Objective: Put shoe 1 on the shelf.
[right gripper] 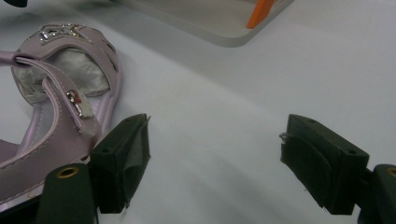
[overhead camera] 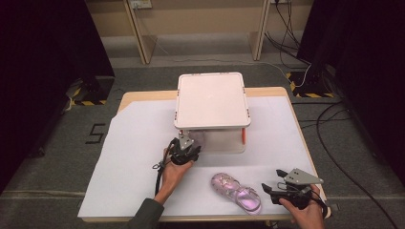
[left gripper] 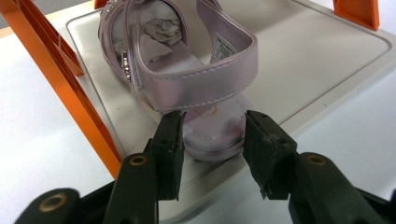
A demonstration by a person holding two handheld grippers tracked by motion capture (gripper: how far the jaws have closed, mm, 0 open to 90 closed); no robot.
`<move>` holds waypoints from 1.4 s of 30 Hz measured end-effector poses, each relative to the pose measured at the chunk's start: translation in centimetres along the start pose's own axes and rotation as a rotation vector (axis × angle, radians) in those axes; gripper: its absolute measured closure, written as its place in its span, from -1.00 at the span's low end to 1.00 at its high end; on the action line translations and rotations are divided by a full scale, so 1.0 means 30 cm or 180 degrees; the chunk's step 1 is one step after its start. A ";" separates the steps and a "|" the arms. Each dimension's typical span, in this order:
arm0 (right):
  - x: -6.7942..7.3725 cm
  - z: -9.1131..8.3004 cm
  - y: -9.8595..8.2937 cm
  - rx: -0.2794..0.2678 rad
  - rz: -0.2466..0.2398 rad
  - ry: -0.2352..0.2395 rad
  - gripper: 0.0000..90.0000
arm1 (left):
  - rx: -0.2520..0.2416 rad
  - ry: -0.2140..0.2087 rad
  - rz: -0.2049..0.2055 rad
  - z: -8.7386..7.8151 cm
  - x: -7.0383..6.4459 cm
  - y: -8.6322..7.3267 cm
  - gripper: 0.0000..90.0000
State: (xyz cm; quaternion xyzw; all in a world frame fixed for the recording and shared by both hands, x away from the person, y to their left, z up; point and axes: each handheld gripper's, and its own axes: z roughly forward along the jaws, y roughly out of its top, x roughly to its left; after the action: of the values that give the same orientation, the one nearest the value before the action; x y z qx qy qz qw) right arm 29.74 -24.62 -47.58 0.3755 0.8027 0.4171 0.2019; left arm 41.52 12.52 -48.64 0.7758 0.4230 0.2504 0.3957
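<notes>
A lilac sandal [left gripper: 187,70] lies on the bottom tray [left gripper: 327,70] of a white two-tier rack [overhead camera: 212,100] with orange legs [left gripper: 70,93]. Its heel sticks out over the tray's near edge. My left gripper [left gripper: 214,122] has its jaws pressed against both sides of that heel; in the high view it [overhead camera: 191,145] sits at the rack's front left. A second lilac sandal [overhead camera: 236,191] with a glittery toe lies on the table near the front. Just right of it, my right gripper [overhead camera: 273,181] is open wide; the sandal [right gripper: 60,93] lies beside its left jaw, with nothing between the jaws [right gripper: 217,126].
White paper [overhead camera: 138,143] covers the wooden table [overhead camera: 143,94]. The rack stands at the middle back; its tray corner [right gripper: 205,18] and an orange leg [right gripper: 259,11] lie ahead of the right gripper. Cables [overhead camera: 334,138] run over the floor on the right.
</notes>
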 end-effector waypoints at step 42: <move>0.002 -0.012 0.006 -0.0084 0.0027 -0.0003 -0.46 | -0.0175 -0.0313 -0.0334 -0.278 0.000 -0.104 -0.36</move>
State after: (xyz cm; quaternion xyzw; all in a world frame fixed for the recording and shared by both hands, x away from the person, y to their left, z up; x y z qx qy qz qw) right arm 29.57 -24.69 -47.22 0.3764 0.7954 0.4283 0.2054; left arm 34.06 16.91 -46.54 0.7527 0.4361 0.2025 0.4497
